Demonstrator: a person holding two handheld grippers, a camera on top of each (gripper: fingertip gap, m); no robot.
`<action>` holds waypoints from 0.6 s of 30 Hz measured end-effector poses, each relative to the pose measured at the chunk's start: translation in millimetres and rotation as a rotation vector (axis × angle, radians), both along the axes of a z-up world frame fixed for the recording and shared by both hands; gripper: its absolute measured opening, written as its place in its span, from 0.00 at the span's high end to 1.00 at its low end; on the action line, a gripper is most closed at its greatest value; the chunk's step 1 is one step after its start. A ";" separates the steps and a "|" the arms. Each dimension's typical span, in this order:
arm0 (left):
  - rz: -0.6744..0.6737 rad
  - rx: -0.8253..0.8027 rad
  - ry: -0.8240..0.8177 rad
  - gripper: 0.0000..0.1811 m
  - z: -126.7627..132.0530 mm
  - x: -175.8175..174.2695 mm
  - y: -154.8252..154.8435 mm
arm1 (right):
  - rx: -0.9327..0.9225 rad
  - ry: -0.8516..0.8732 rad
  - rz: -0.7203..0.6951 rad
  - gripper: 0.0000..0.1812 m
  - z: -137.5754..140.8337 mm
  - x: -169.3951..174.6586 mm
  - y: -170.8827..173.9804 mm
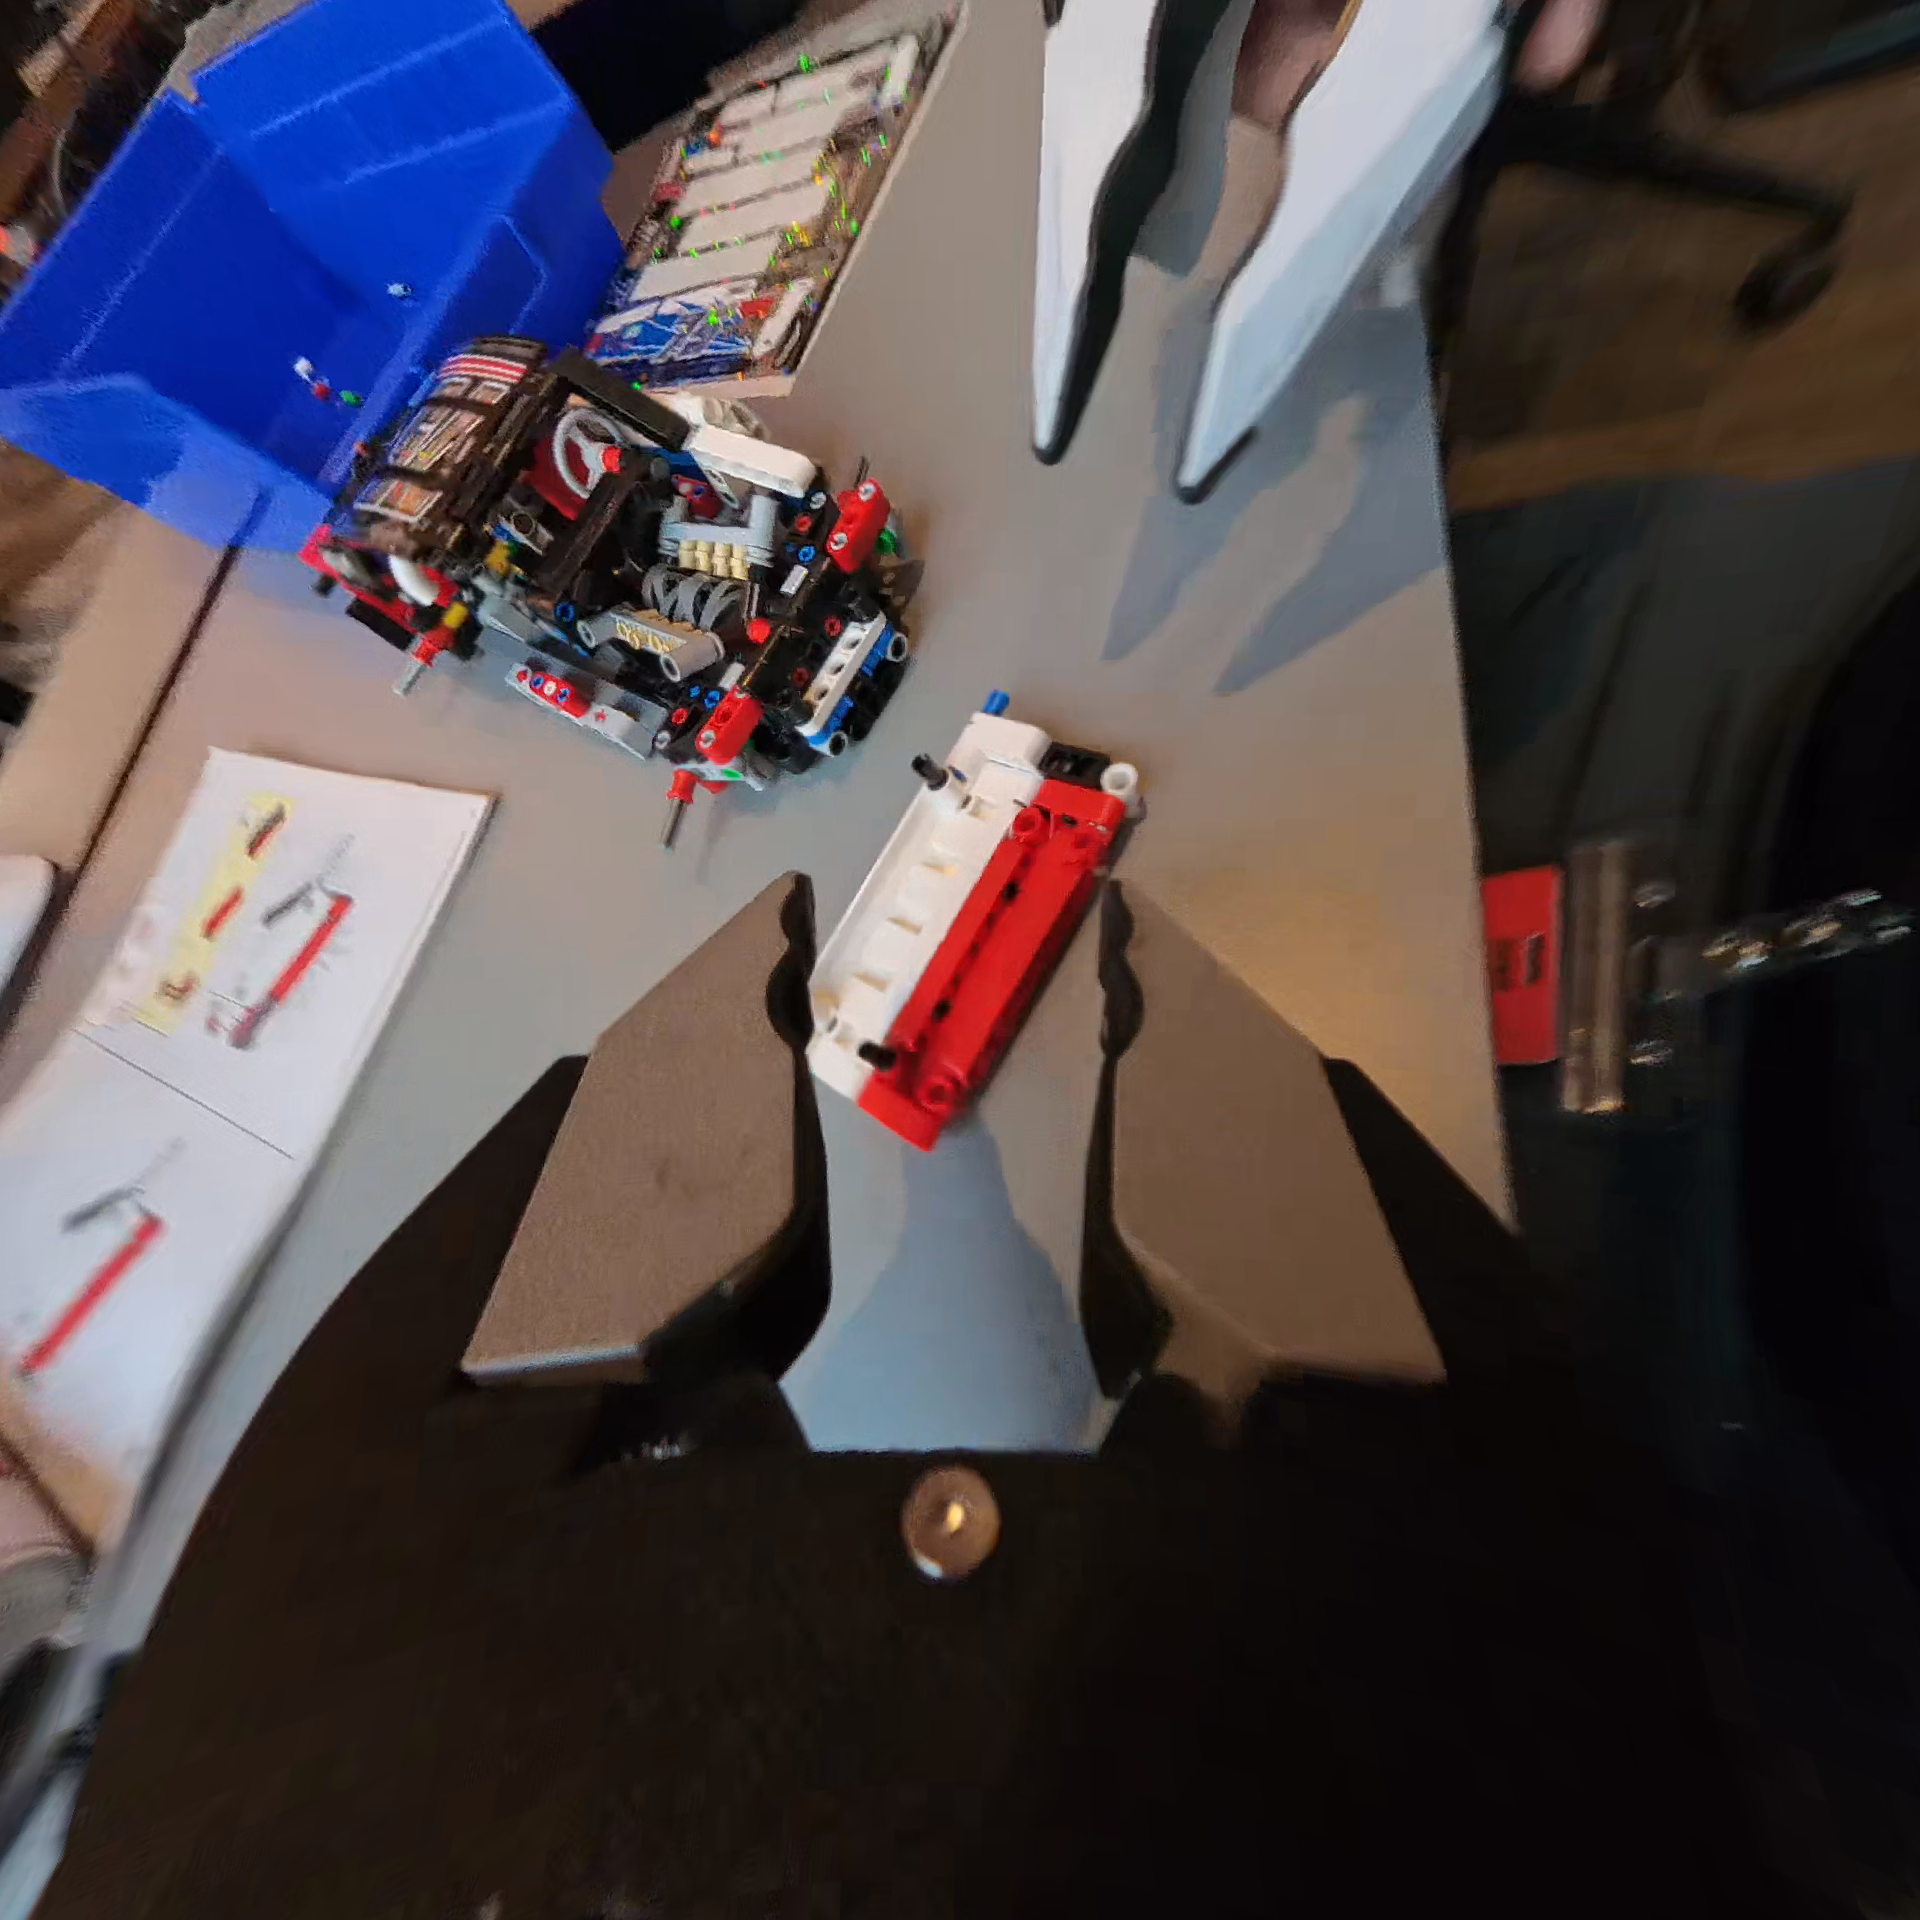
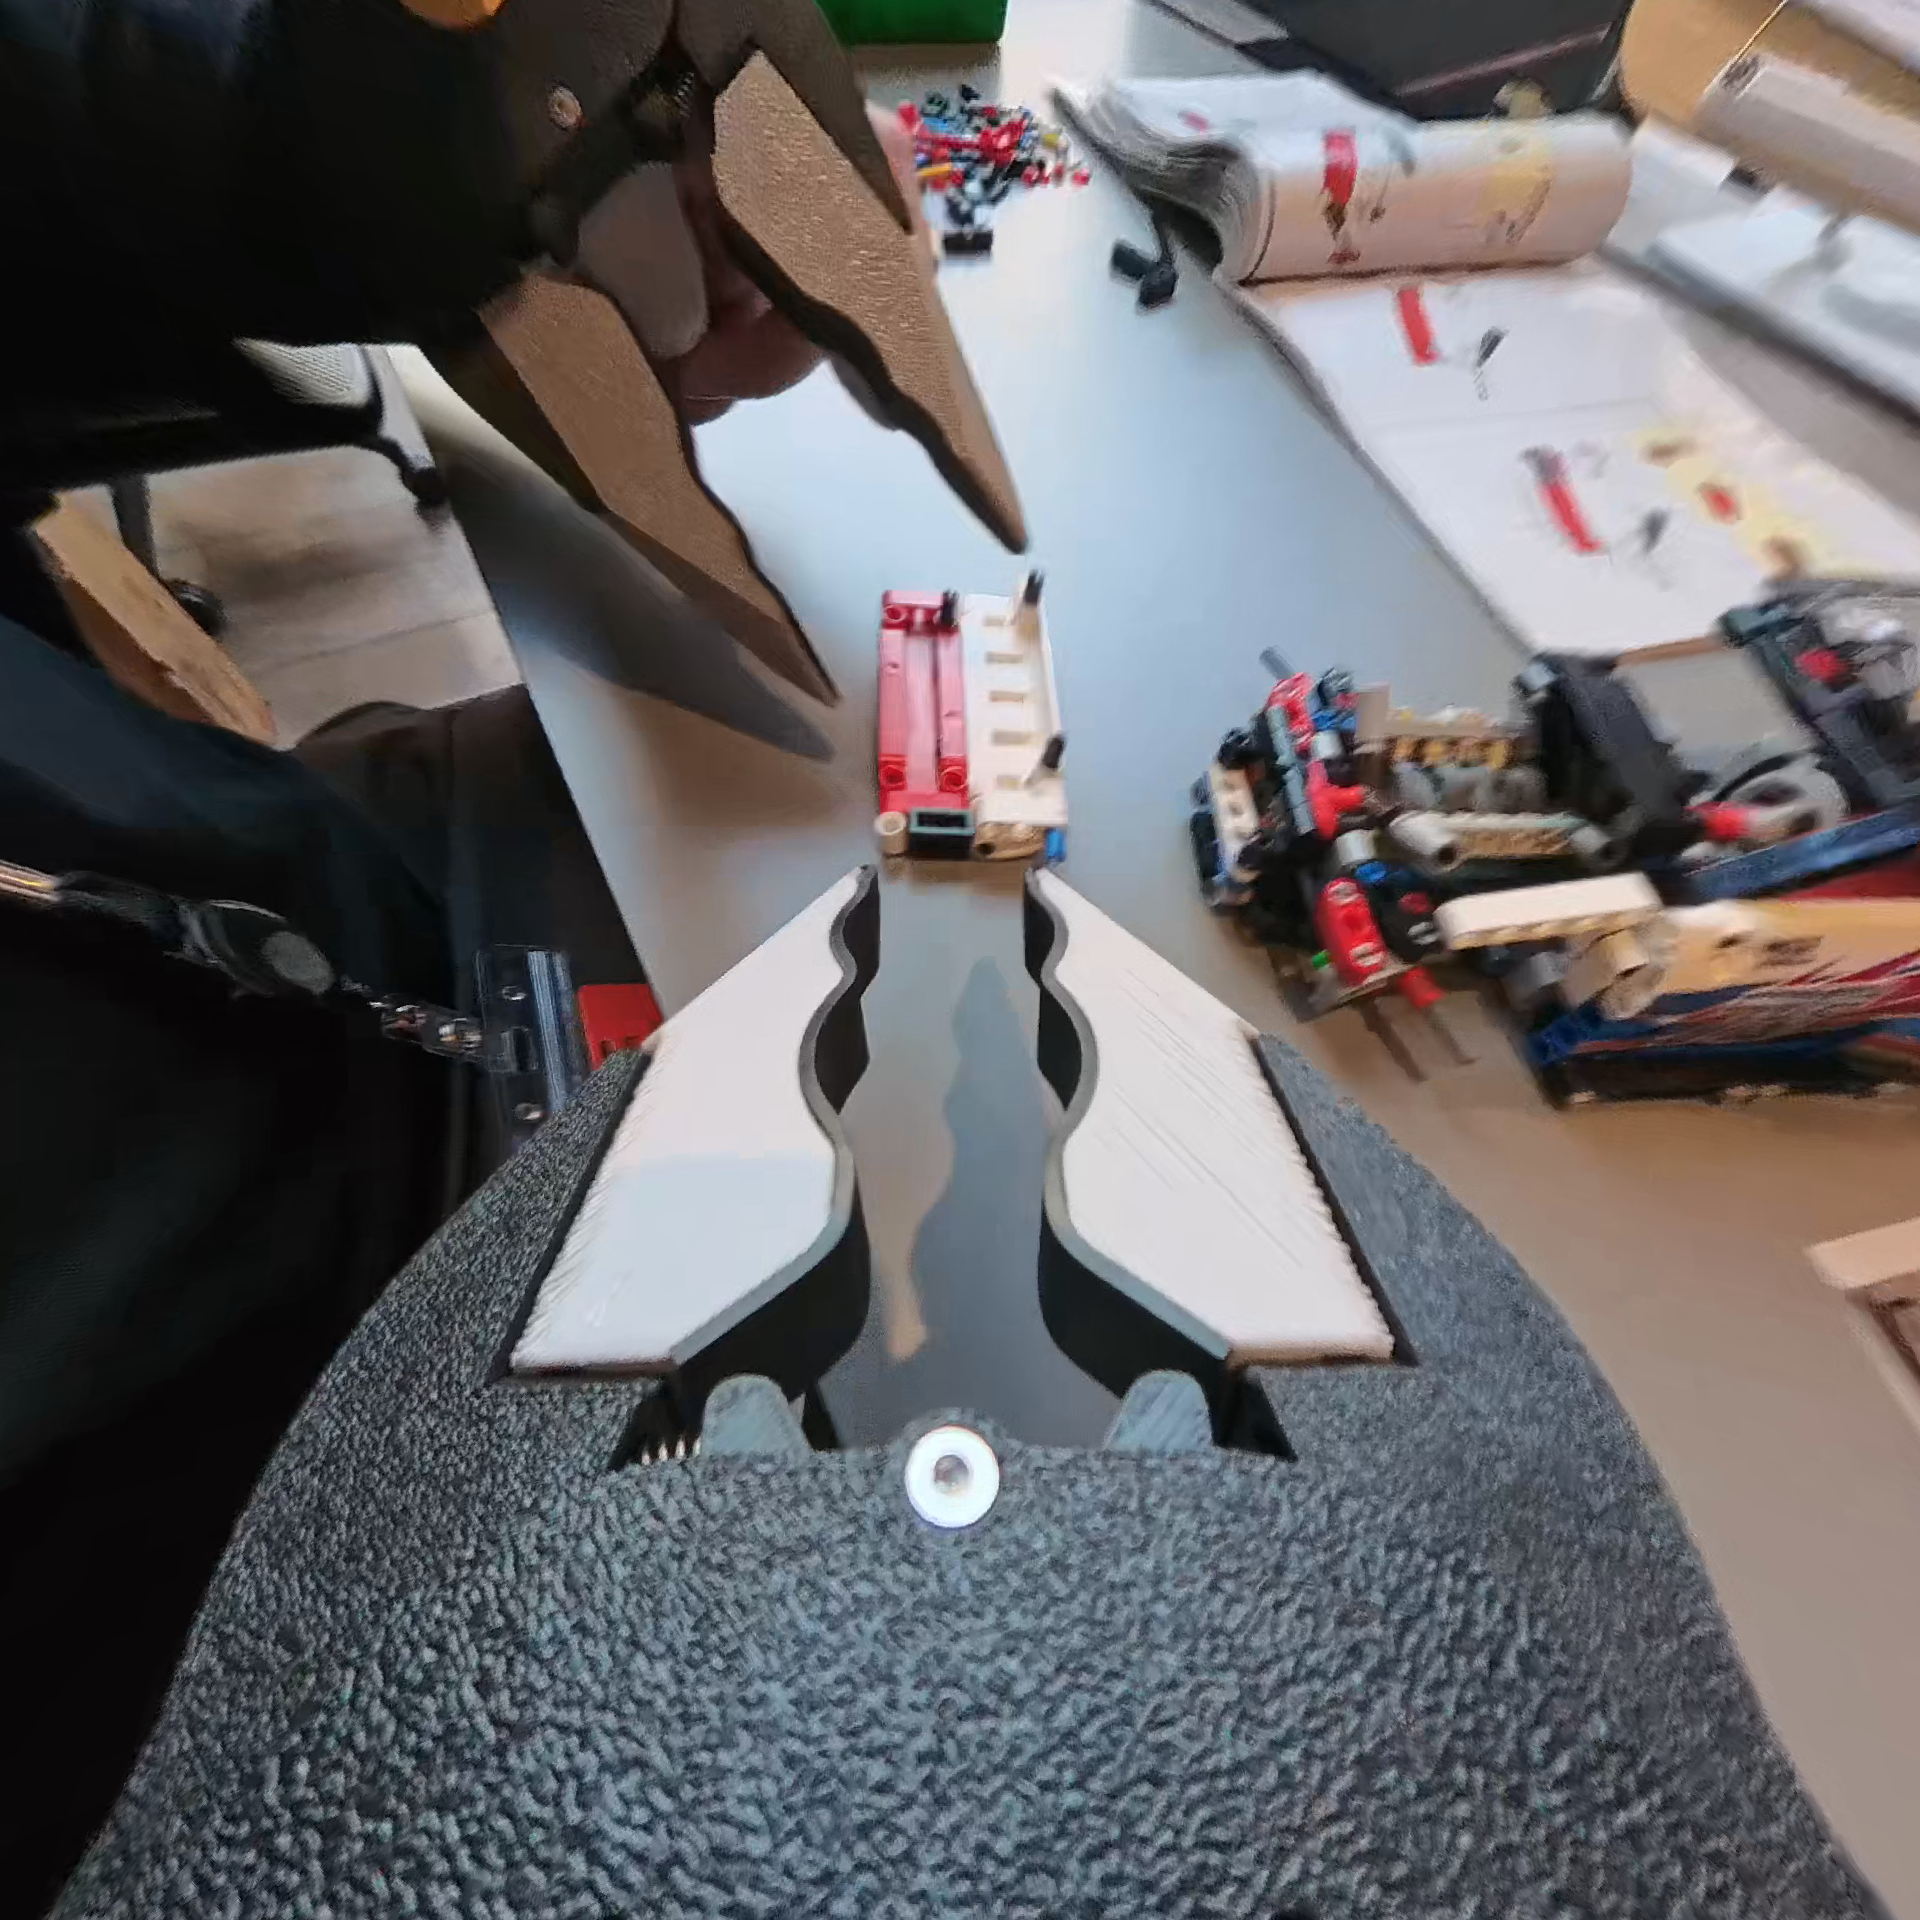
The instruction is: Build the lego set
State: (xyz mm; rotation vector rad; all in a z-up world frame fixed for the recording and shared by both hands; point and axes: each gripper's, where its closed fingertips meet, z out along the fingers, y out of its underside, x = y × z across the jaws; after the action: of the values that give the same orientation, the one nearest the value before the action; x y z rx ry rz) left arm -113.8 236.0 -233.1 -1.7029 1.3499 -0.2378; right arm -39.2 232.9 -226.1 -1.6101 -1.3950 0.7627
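Left wrist view: left gripper [image 1: 951,904] and right gripper [image 1: 1117,473] both hanging apart, empty, over light, rigid red-white panel [image 1: 971,940]—grip long edges, pins look fragile.

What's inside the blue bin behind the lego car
The blue bin shows only a few tiny loose pieces against its inner wall. The lego car hides its lower front.

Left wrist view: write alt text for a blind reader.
The open left gripper straddles a red-and-white panel on a grey table. Beyond lie a half-built car, a blue bin and the open right gripper.
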 end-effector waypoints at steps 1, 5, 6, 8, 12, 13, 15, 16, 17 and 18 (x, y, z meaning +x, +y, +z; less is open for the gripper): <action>0.009 -0.035 -0.052 0.71 4.8 -3.7 -4.2 | 0.050 -0.002 -0.018 0.86 6.0 1.2 7.4; 0.088 -0.094 -0.206 0.72 11.0 -26.9 -7.5 | 0.080 0.037 -0.138 0.86 13.8 3.4 48.3; 0.117 -0.084 -0.217 0.72 9.9 -35.2 -4.9 | 0.070 0.036 -0.176 0.83 8.8 4.8 59.9; 0.177 -0.059 -0.225 0.73 7.9 -52.6 2.0 | 0.090 -0.004 -0.230 0.78 0.2 7.8 77.8; 0.249 -0.029 -0.341 0.76 23.2 -73.4 10.6 | 0.191 -0.025 -0.242 0.79 0.7 8.4 93.9; 0.263 -0.028 -0.376 0.77 27.3 -77.1 11.9 | 0.199 -0.028 -0.223 0.79 0.2 6.6 93.2; 0.282 -0.041 -0.424 0.77 30.7 -83.0 13.9 | 0.217 -0.005 -0.195 0.80 3.6 2.9 91.4; 0.282 -0.055 -0.436 0.77 30.7 -84.0 14.1 | 0.224 0.013 -0.178 0.81 6.1 1.1 89.8; 0.274 -0.071 -0.444 0.76 30.4 -83.7 14.0 | 0.225 0.028 -0.160 0.80 8.1 -0.7 88.1; 0.265 -0.089 -0.448 0.75 29.3 -82.7 13.9 | 0.221 0.041 -0.150 0.80 9.8 -1.9 87.7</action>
State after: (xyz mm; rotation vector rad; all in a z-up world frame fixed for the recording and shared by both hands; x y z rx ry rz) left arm -196.6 249.9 -203.7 -1.7500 0.7885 -0.4984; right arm -41.1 320.6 -216.4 -1.4978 -1.2662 0.5315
